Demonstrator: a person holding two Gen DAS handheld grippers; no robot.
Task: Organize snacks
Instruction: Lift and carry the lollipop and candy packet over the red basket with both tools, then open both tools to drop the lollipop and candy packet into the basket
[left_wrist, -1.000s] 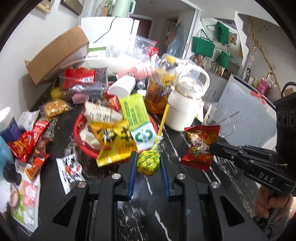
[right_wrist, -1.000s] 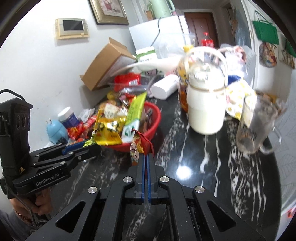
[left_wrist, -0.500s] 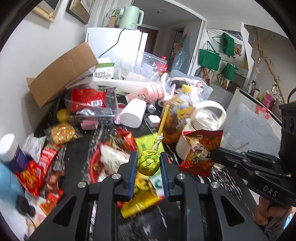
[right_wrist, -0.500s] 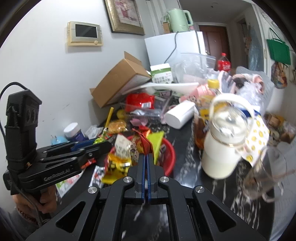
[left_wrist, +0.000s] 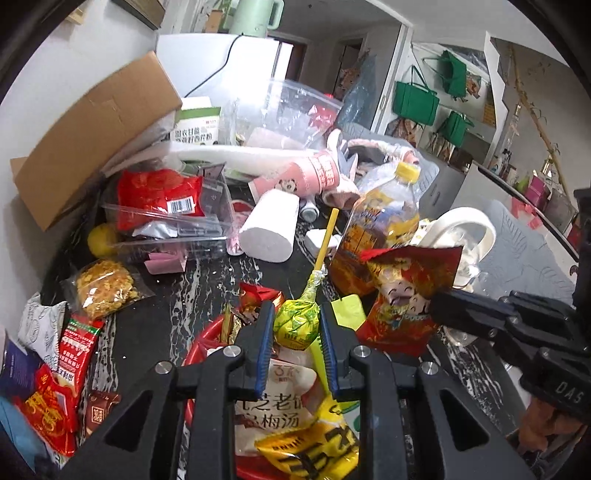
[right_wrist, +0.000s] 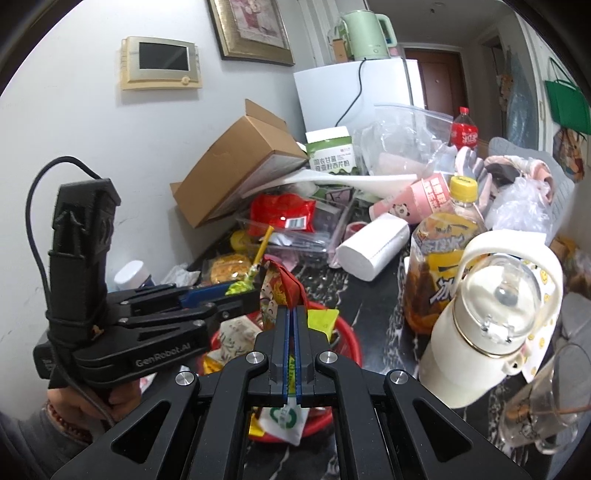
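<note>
My left gripper is shut on a yellow-green wrapped lollipop whose yellow stick points up and away. It hangs over the red bowl, which is heaped with snack packets. My right gripper is shut on the edge of a red cartoon snack packet, held above the same red bowl. In the left wrist view that red packet and the right gripper come in from the right. The right wrist view has the left gripper with the lollipop at its left.
Loose snack packets lie left of the bowl. Behind it stand a clear tray with a red bag, a white roll, a tea bottle, a white flask and a cardboard box. A glass mug is at right.
Both grippers have moved forward over the counter with their snacks held. The red bowl has slid from ahead of the fingers to beneath them, and the clutter at the back looms larger.
</note>
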